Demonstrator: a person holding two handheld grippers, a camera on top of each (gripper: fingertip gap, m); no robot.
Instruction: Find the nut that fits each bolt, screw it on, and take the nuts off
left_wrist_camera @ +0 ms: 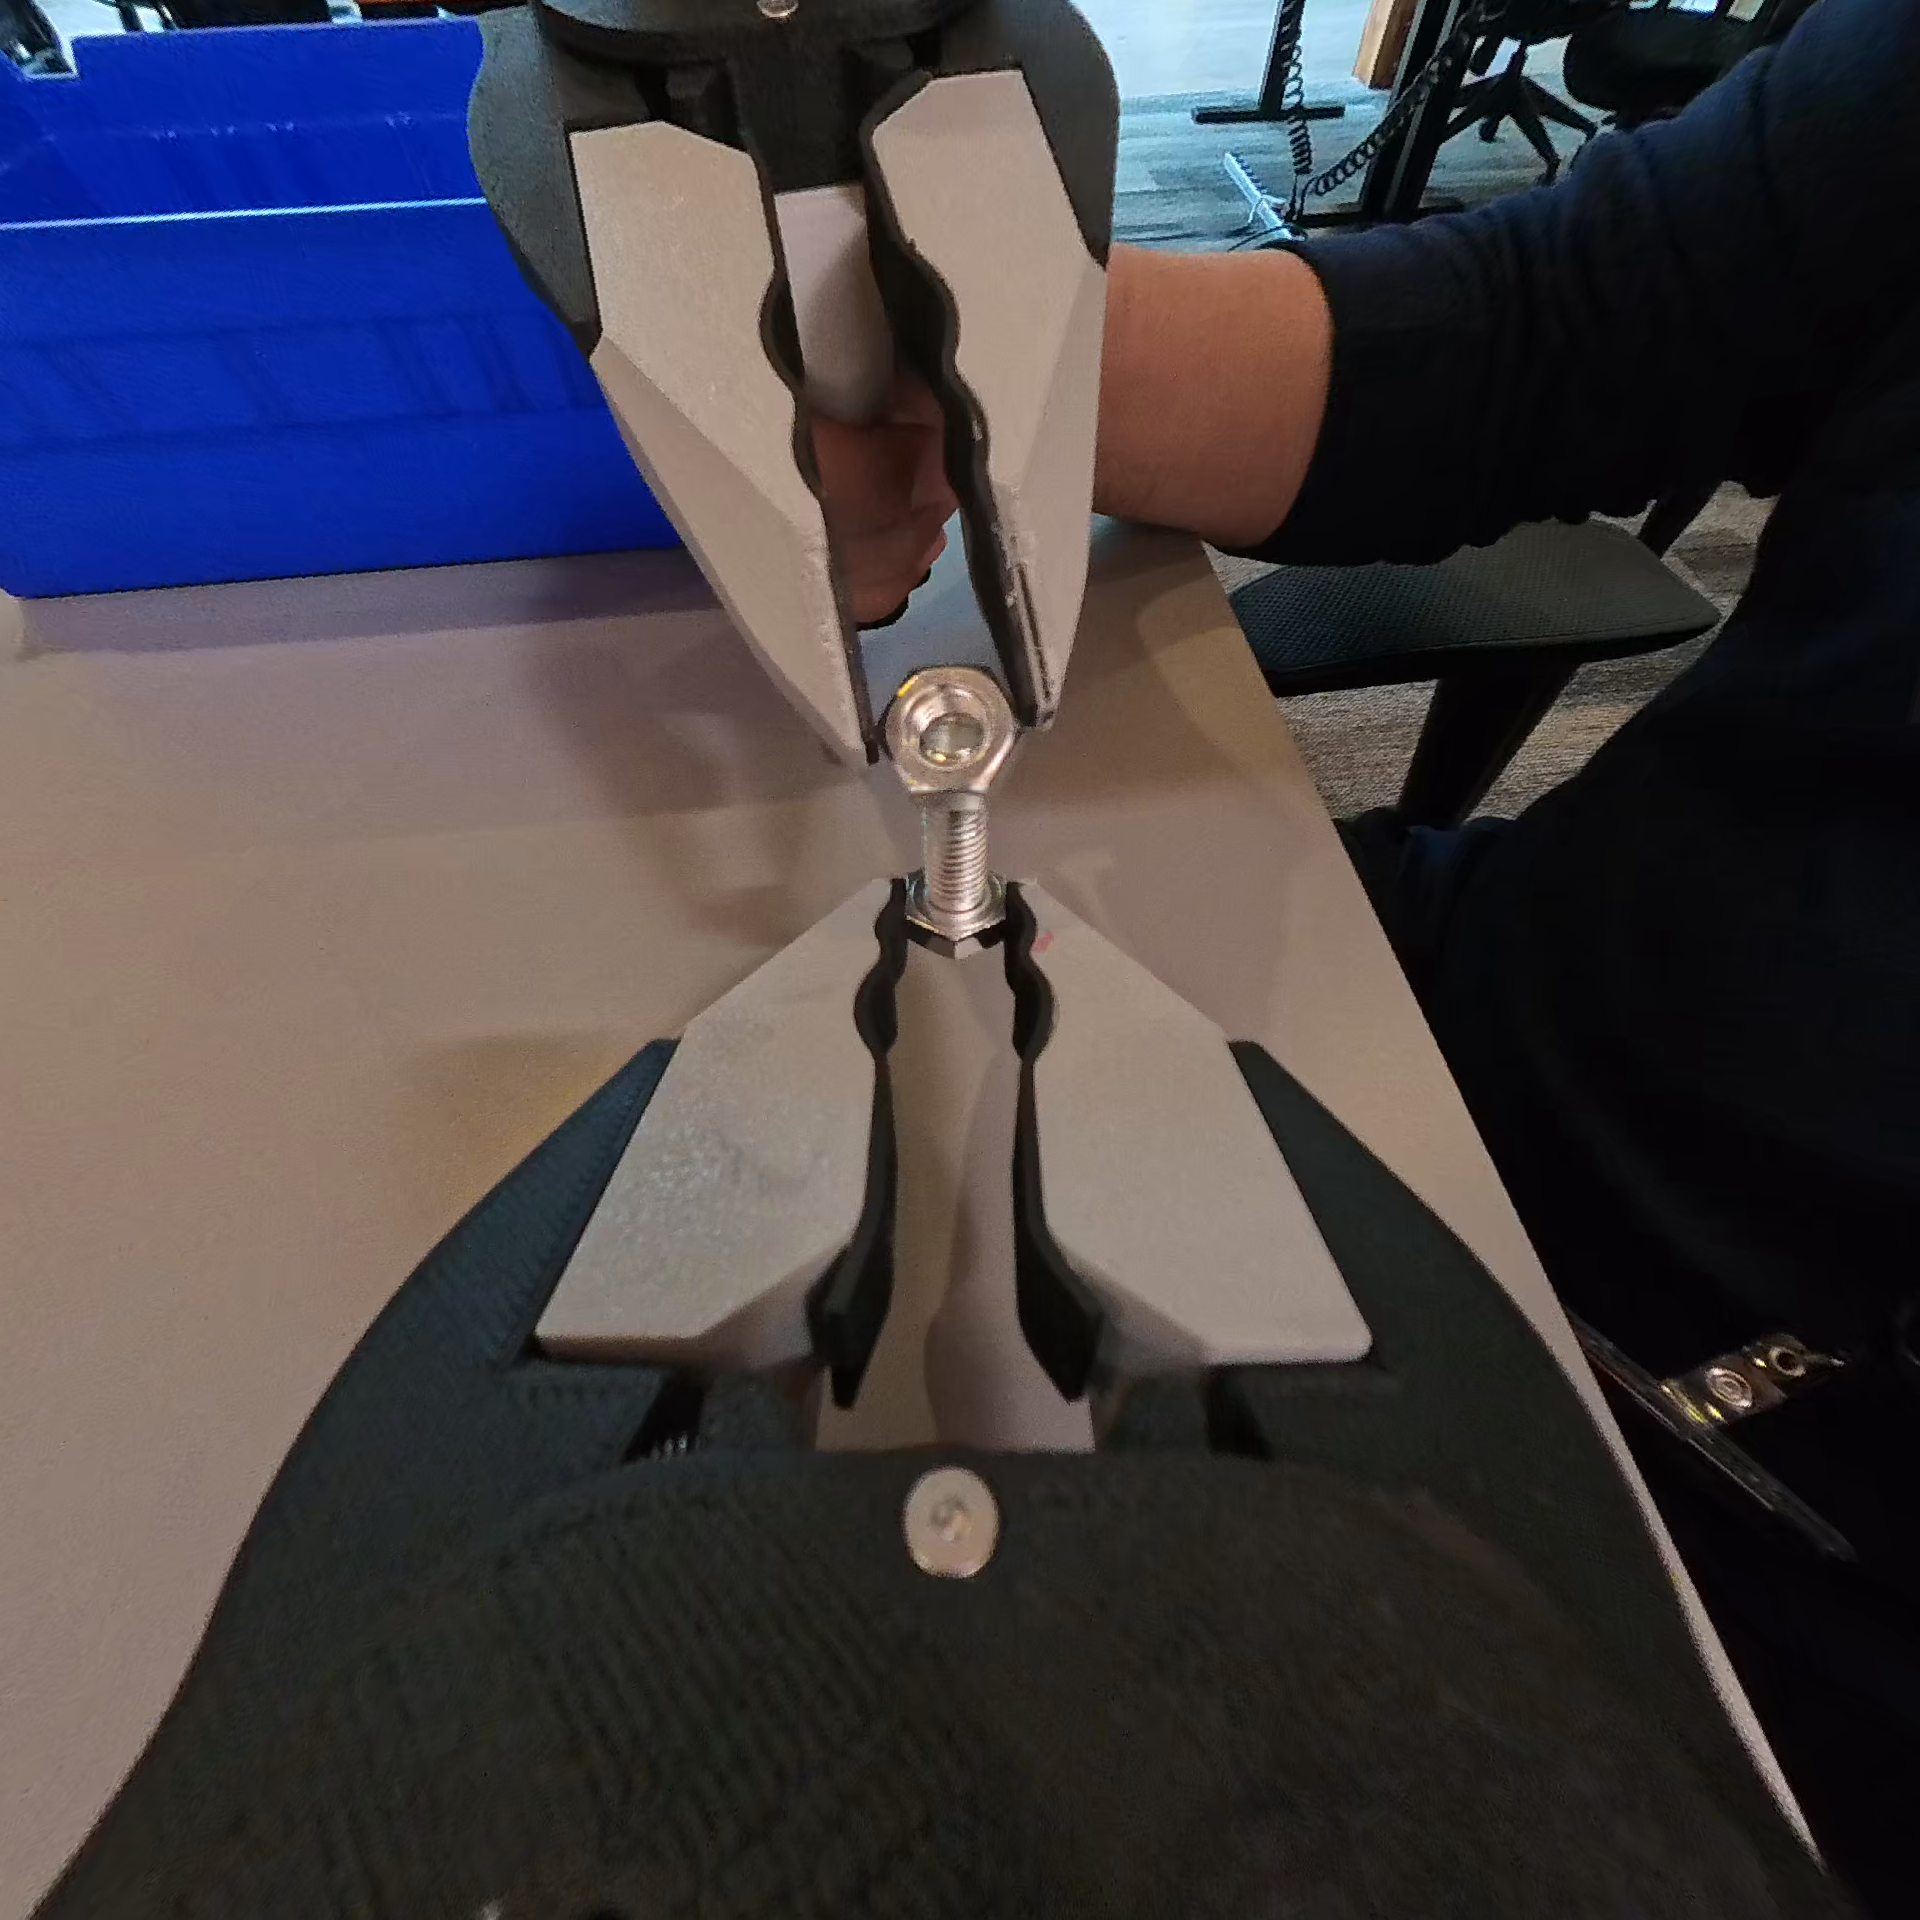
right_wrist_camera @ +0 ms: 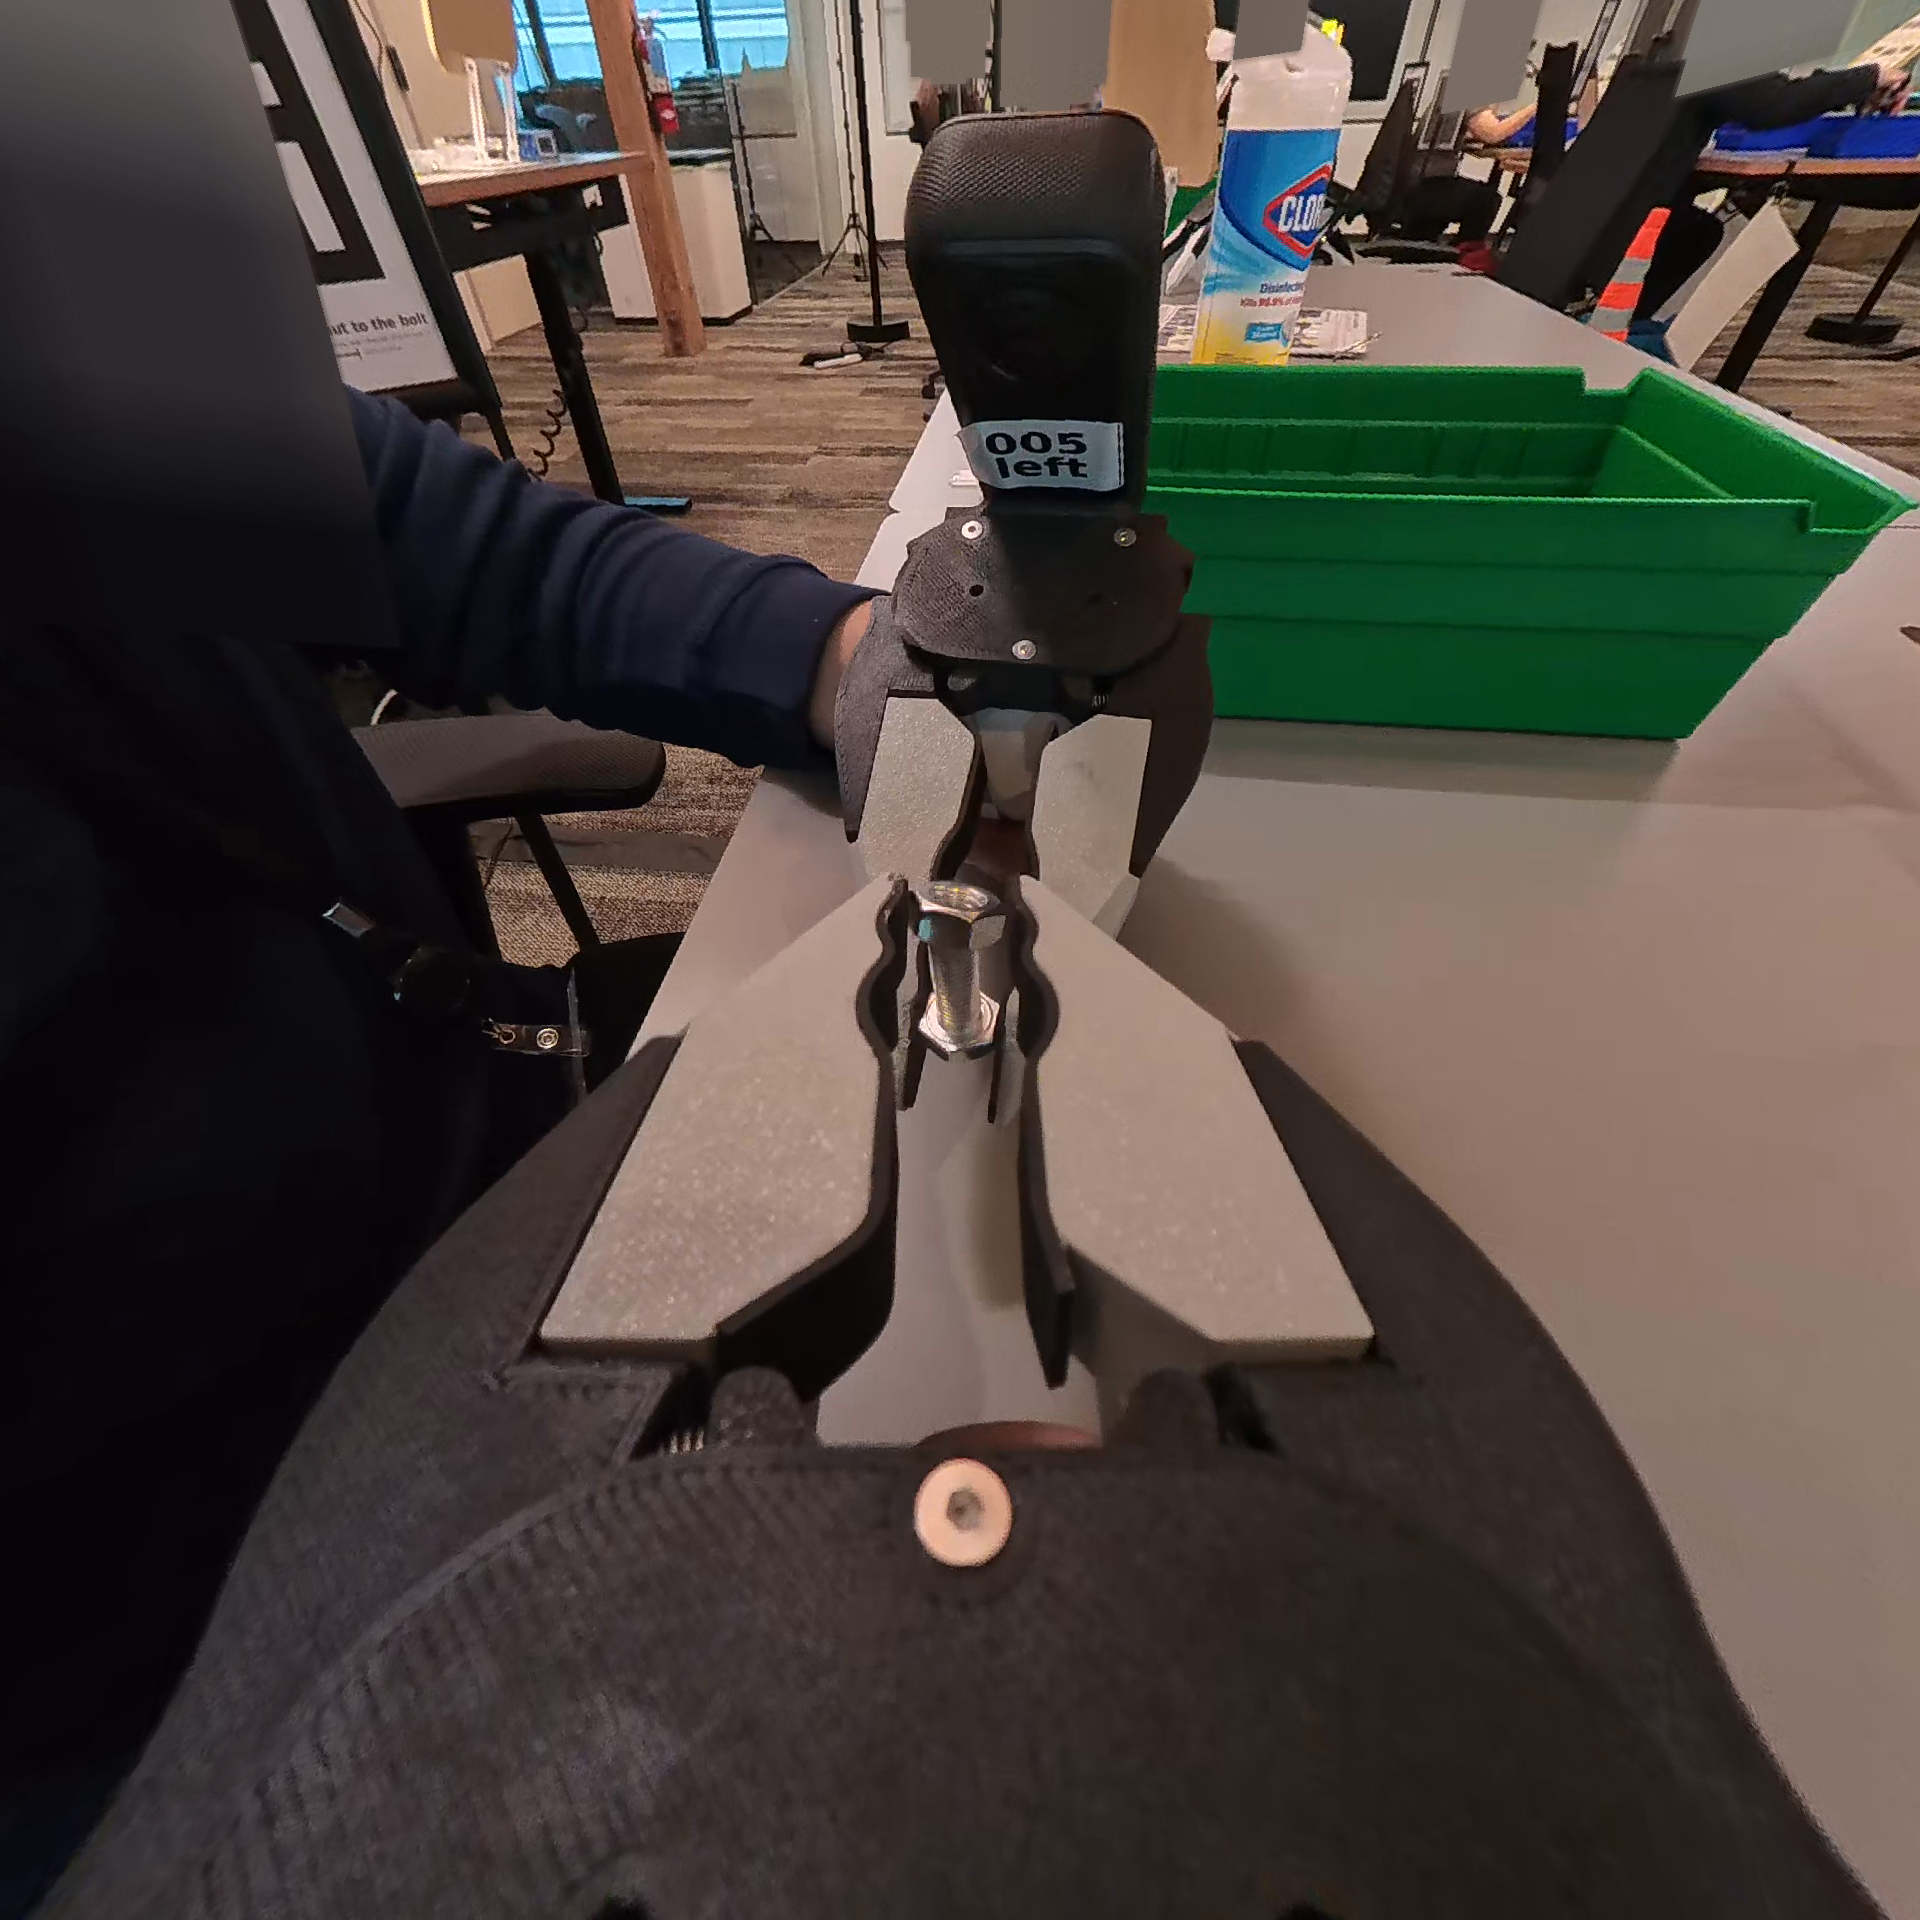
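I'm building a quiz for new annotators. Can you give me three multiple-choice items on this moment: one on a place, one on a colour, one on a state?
1. Where does the green bin sit?
A. on the table
B. on the floor
C. on a chair

2. What colour is the bin in the left wrist view?
A. red
B. blue
C. yellow

3. What state is the nut in?
A. lying loose on the table
B. on the thread of the bolt
C. inside a bin

Answers:
1 A, its base rests on the grey tabletop.
2 B, its walls are plainly blue.
3 B, the left hand-held gripper clamps the nut around the thread, while the right hand-held gripper clamps the bolt's head.
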